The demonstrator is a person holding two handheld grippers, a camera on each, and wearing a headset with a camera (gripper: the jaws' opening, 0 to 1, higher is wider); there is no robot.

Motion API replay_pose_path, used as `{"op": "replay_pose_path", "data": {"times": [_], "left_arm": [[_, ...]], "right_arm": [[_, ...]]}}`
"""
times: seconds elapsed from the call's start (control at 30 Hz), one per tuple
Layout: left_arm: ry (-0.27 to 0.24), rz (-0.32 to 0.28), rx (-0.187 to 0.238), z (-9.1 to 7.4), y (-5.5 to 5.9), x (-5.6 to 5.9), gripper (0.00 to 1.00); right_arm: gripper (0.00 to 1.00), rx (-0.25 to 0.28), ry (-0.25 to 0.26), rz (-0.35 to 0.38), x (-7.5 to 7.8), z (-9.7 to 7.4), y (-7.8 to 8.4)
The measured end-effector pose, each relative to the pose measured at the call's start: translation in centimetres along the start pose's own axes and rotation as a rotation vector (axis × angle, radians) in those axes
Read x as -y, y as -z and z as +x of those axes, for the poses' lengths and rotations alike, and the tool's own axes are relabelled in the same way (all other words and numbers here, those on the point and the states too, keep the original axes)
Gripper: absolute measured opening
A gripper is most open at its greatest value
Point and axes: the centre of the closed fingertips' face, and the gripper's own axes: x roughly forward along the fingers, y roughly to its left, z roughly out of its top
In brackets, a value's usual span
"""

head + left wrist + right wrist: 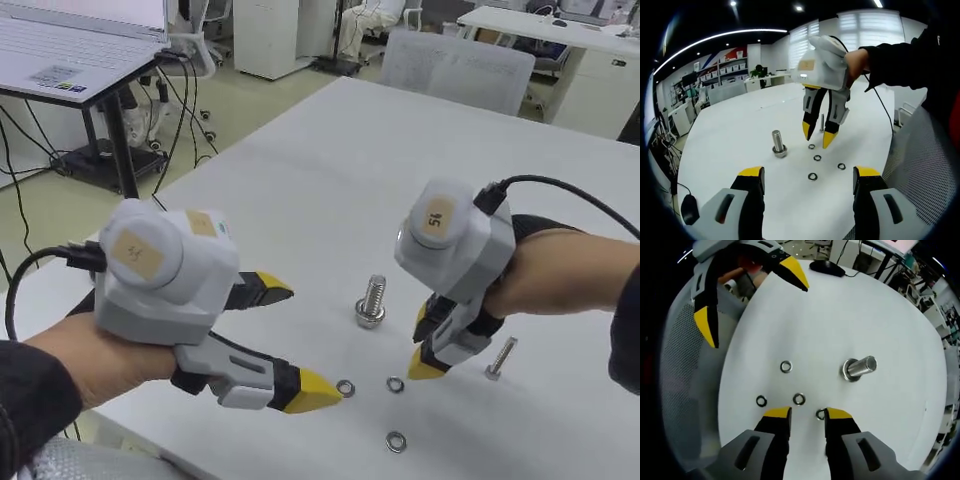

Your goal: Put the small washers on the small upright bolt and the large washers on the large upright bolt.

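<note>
The large bolt (371, 300) (778, 143) (859, 368) stands upright mid-table with a metal ring at its foot. The small bolt (500, 358) (822, 122) stands to its right, behind my right gripper. Several small washers lie flat in front of them (346, 387) (396, 384) (396, 441) (812, 176) (786, 366). My right gripper (424, 346) (818, 136) (808, 415) points down just above the washers, jaws a little apart and holding nothing; one washer (820, 414) lies by its right tip. My left gripper (295, 340) (808, 172) (750, 295) hovers wide open, left of the washers.
The white table (300, 180) stretches far beyond the bolts. A laptop (70, 40) sits on a stand off the table's left side, above cables on the floor. A grey chair (455, 65) stands at the far edge. The near table edge lies just below the washers.
</note>
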Motion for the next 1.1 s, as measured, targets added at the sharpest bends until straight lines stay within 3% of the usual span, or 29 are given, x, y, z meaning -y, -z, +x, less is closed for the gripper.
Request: {"op": "replay_pose_path", "data": {"times": [0.27, 1.1], "left_arm": [[-0.002, -0.001, 0.0, -0.1, 0.0, -0.1, 0.71], [-0.006, -0.005, 0.006, -0.1, -0.1, -0.1, 0.71]], "right_arm": [[0.25, -0.016, -0.021, -0.001, -0.7, 1.3, 0.1], [0.19, -0.027, -0.044, -0.023, -1.1, 2.8, 0.0]]}}
